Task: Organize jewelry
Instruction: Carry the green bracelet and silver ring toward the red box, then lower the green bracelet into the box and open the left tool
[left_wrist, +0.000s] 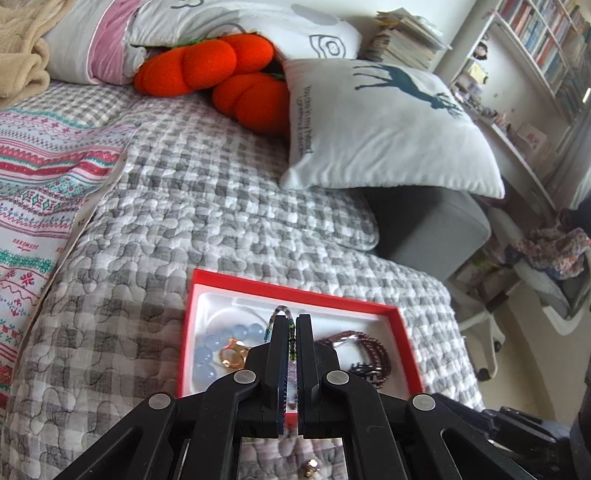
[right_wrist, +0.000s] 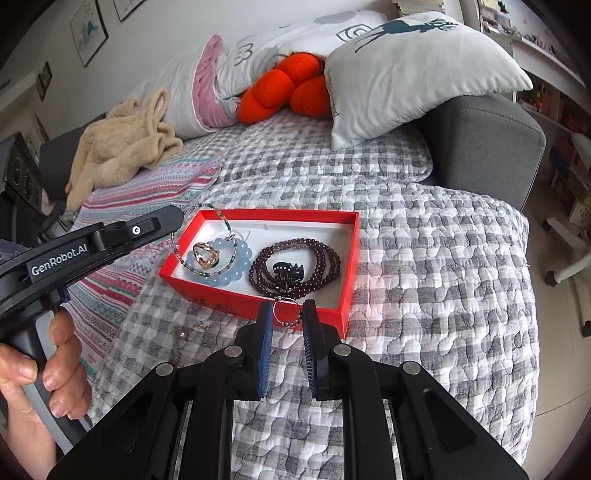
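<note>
A red box with a white lining lies on the checked quilt. Inside it are a pale blue bead bracelet, an amber clip, a coiled dark red bead strand and a black hair clip. My left gripper is shut on a thin multicoloured bead chain. In the right wrist view that left gripper is over the box's left end, and the chain drapes across the blue bracelet. My right gripper, at the box's near wall, pinches a small beaded hoop.
Two small loose trinkets lie on the quilt just in front of the box. Pillows and orange plush cushions sit at the back, a patterned blanket at the left, and a grey sofa arm at the right.
</note>
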